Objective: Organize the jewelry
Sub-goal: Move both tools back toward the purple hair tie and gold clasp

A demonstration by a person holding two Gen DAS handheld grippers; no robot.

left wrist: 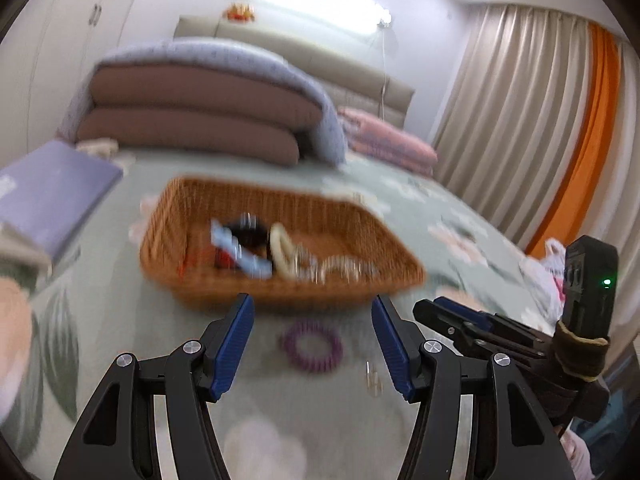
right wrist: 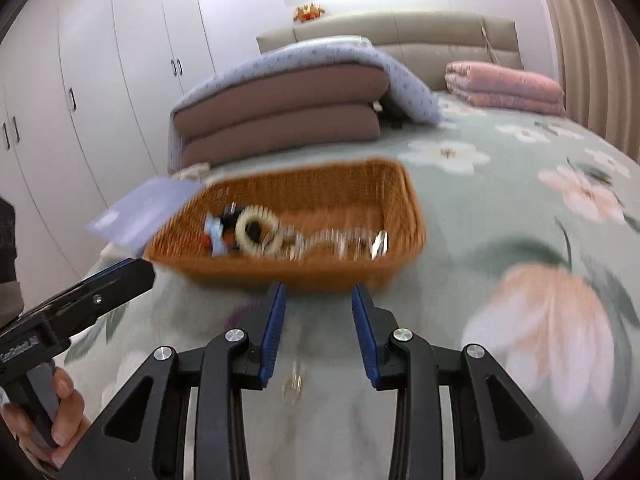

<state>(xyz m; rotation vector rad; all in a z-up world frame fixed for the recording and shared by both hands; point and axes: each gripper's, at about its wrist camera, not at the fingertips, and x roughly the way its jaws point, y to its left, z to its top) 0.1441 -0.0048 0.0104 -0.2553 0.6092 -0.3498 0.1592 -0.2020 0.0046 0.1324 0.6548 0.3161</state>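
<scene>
While both grippers gape empty, the wicker basket [left wrist: 280, 216] holds blurred, jumbled jewelry [left wrist: 280, 252].

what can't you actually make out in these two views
- Jewelry in the wicker basket: motion blur in both views; single pieces unclear.
- Small metal piece on the bedspread: too small and blurred to identify.
- Purple ring: in the right wrist view, mostly hidden behind the right gripper.
- Left gripper: open, empty; the bedspread under it is blurred.
</scene>
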